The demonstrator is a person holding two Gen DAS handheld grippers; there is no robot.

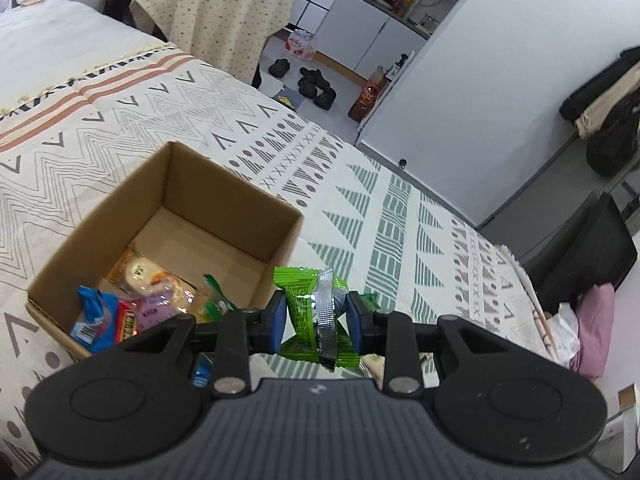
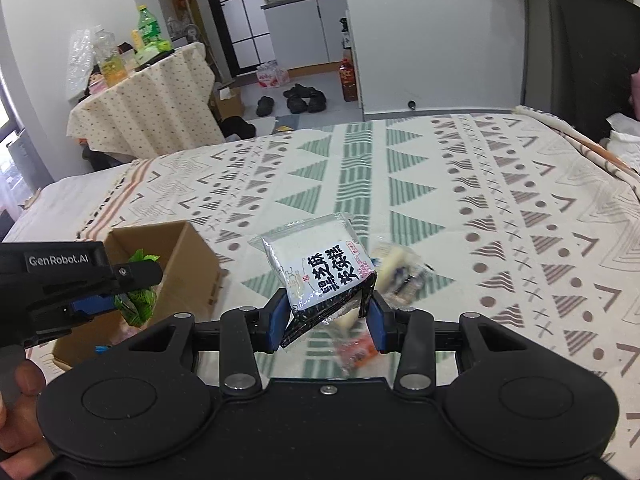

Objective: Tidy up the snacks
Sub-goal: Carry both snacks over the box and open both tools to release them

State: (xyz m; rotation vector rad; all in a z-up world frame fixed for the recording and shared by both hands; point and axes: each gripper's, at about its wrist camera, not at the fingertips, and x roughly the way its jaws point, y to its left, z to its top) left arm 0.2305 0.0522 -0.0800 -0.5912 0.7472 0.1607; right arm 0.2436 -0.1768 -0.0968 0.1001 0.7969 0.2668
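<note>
My left gripper (image 1: 316, 316) is shut on a green snack packet (image 1: 308, 308) with a silver seam, held just right of the open cardboard box (image 1: 224, 200). Inside the box lie several snacks, among them a blue packet (image 1: 96, 316) and a pale bread pack (image 1: 148, 276). My right gripper (image 2: 328, 320) is shut on a white and black snack packet (image 2: 320, 264) with large black characters, lifted above the bed. In the right wrist view the left gripper (image 2: 96, 304) shows at the left edge with its green packet (image 2: 138, 300), beside the box (image 2: 188, 264).
Loose snacks remain on the patterned bedspread (image 2: 480, 200): a pale wrapped one (image 2: 396, 268) and an orange one (image 2: 356, 352) under the right gripper. Beyond the bed stand a cloth-covered table (image 2: 152, 108) with bottles, shoes (image 2: 300, 100) on the floor, and a white wall (image 1: 480, 80).
</note>
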